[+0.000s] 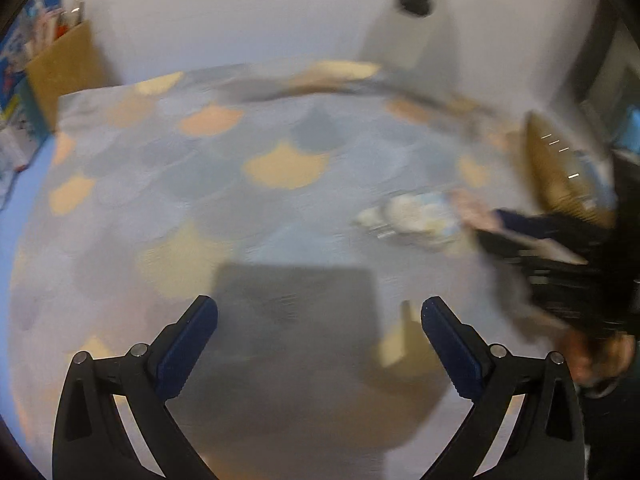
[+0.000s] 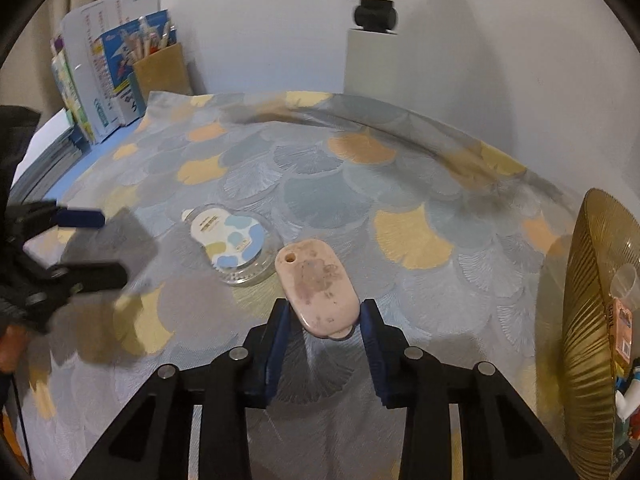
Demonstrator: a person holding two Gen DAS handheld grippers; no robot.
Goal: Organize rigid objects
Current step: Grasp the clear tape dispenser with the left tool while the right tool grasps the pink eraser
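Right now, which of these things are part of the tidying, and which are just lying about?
Job: pink oval plastic tag, held in the right tool; clear round packet with blue-spotted card; ribbed gold bowl.
Lying about: cardboard pen box; upright booklets.

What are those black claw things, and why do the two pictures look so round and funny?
They are tongs that a person holds, one in each hand, with a small round-eyed camera on each. That lens bends the picture.

The blurry picture looks out from the left tongs; they are open and hold nothing.

The sharp picture looks out from the right tongs. They squeeze the near end of a pink oval thing with brownish marks.

Beside it, on the leaf-patterned cloth, lies a clear flat case with a blue-blotched card. At the right edge stands a ribbed golden bowl with small things inside.
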